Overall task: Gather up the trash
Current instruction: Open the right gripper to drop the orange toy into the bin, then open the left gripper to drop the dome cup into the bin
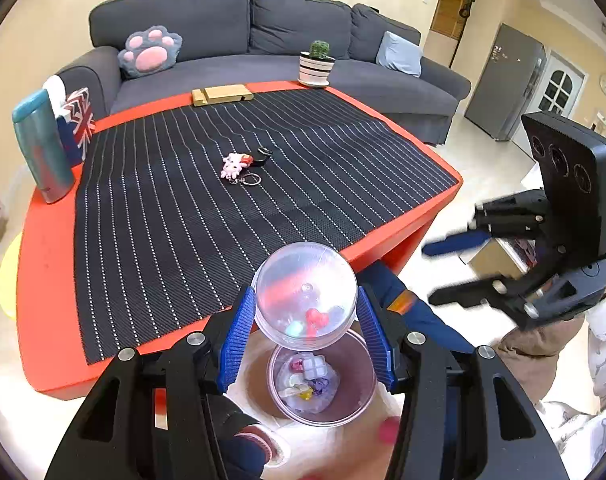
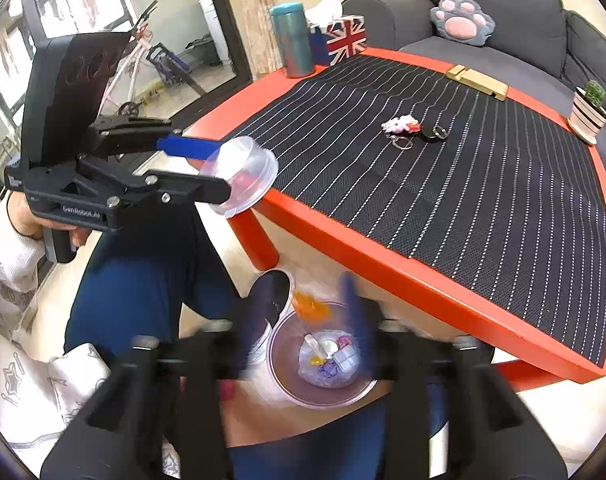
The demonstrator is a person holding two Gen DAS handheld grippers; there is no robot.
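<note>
Trash so far sits in one clear bin [image 2: 323, 364] on the floor, just beside the orange table [image 1: 43, 280] and between the person's knees: several small scraps lie in its bottom, among them white, yellow and purple bits, too small and jumbled to count surely. One more piece is on its way, a clear plastic dome cup [image 1: 306, 296] with red and pale bits inside, pinched at its sides by the blue pads of the left gripper [image 1: 306, 334] and hanging over the bin's mouth, off the table edge. The right gripper [image 2: 303, 344] points down at the bin with its jaws spread and nothing between them; both views of it are blurred, but the gap is plain. By my reading the task is well along: one cup left to drop, and the table holds no obvious litter. What remains there looks like belongings: one keychain bundle [image 1: 243, 164] on the one striped black mat [image 1: 263, 184], one teal flask [image 1: 43, 152], one flag-printed tissue box [image 1: 79, 120], one wooden stand [image 1: 221, 95] and one potted cactus [image 1: 317, 64]. Behind stands one grey sofa [image 1: 263, 40] with one paw cushion [image 1: 149, 52] and one pale blue cushion [image 1: 399, 54].
</note>
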